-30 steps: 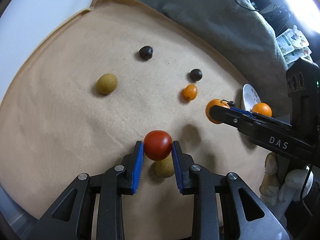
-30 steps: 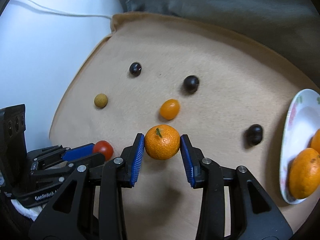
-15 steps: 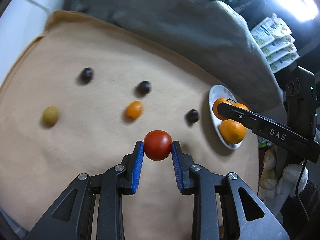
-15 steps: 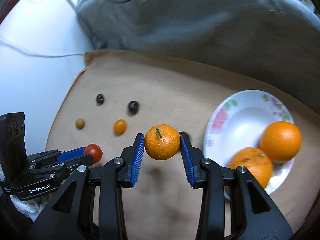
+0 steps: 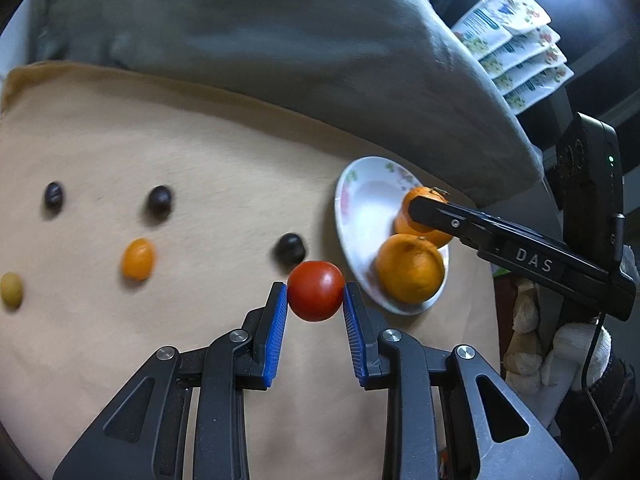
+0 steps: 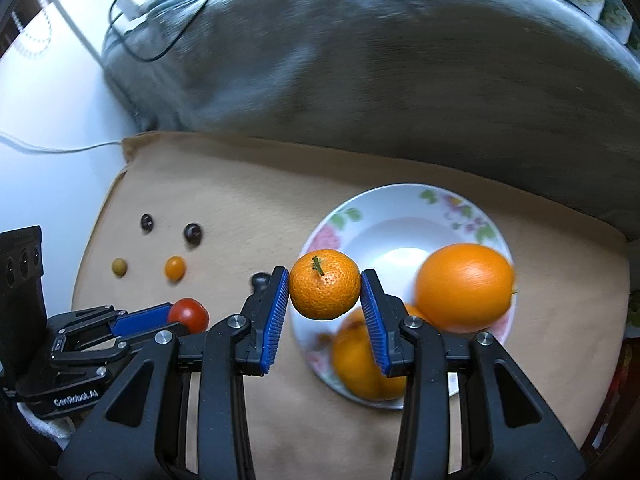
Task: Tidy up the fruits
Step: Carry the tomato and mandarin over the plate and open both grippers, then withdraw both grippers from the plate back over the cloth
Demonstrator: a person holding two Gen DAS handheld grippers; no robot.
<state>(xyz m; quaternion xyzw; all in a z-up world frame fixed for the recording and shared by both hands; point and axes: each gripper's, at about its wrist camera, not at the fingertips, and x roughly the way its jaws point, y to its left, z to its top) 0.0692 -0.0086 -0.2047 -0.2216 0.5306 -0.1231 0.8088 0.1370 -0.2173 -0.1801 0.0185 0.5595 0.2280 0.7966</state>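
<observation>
Gently, we clamp the left gripper [image 5: 315, 298] across a soft, thin-skinned tomato [image 5: 316, 291] and the right gripper [image 6: 324, 294] across a light, firm mandarin [image 6: 324, 289], both above the cloth's [image 5: 120, 152] plate-side edge.

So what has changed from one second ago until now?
Both grippers travelled across the cloth toward the plate. The right gripper now holds its mandarin over the plate's edge; the left gripper brings the tomato close beside the plate. Nothing was released or newly grasped. The small fruits on the cloth and the two oranges on the plate stayed put.
</observation>
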